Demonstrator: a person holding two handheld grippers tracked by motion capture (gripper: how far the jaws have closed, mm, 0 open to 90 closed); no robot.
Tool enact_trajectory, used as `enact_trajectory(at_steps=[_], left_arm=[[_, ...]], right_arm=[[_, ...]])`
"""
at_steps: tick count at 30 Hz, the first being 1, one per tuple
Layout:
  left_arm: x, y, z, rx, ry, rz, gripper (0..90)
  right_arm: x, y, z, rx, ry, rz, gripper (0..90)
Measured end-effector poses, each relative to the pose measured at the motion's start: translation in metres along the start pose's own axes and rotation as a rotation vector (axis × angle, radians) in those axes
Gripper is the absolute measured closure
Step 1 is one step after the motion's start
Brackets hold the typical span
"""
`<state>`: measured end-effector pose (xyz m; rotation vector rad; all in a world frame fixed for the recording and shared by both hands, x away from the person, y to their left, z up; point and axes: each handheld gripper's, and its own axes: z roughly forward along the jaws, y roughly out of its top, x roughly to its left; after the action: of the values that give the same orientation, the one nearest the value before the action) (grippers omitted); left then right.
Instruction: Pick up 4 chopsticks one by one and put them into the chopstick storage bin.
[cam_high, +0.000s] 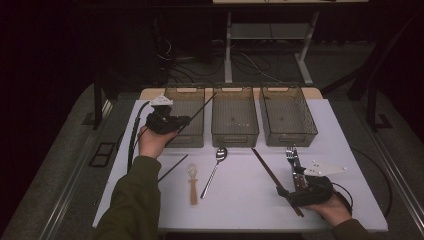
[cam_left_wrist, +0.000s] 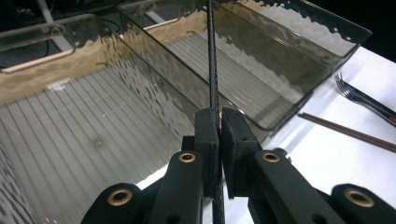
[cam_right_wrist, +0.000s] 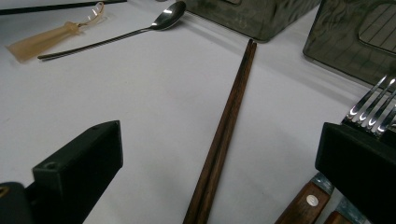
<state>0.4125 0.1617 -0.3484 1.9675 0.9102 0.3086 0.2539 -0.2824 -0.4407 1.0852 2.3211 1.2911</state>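
Observation:
My left gripper (cam_high: 183, 122) hovers over the left clear bin (cam_high: 186, 134), shut on a thin black chopstick (cam_high: 202, 107) that slants up over the bin. In the left gripper view the jaws (cam_left_wrist: 219, 128) clamp that black chopstick (cam_left_wrist: 212, 65) upright. My right gripper (cam_high: 291, 181) rests low on the table at the front right, open. In the right gripper view its wide-open jaws (cam_right_wrist: 219, 161) straddle a pair of brown chopsticks (cam_right_wrist: 226, 126), with wood-handled forks (cam_right_wrist: 373, 109) by the right jaw.
Three clear bins stand in a row at the back: the left one, the middle bin (cam_high: 234, 134) and the right bin (cam_high: 289, 137). On the white table (cam_high: 240, 205) lie a second black chopstick (cam_high: 173, 167), a metal spoon (cam_high: 215, 170), a pale small spoon (cam_high: 193, 182) and forks (cam_high: 292, 156).

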Motion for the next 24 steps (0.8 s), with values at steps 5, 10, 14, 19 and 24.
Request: enact_trajectory(at_steps=[5,10,14,19,24], left_arm=[[0.007,0.011,0.006,0.009,0.027,-0.005,85.4],[0.02,0.017,0.012,0.017,0.061,-0.009,85.4],[0.031,0.02,0.017,-0.01,0.084,-0.038,85.4],[0.045,0.017,0.022,-0.009,0.119,-0.037,85.4],[0.058,0.011,0.029,0.008,0.154,-0.065,85.4]], right_arm=[[0.0,0.0,0.0,0.001,0.0,0.001,0.6],[0.0,0.0,-0.001,-0.004,-0.001,0.004,0.6],[0.0,0.0,-0.001,-0.006,0.0,0.001,0.5],[-0.001,0.0,-0.002,-0.011,-0.002,0.005,0.5],[0.0,0.0,-0.001,-0.008,0.003,0.004,0.6]])
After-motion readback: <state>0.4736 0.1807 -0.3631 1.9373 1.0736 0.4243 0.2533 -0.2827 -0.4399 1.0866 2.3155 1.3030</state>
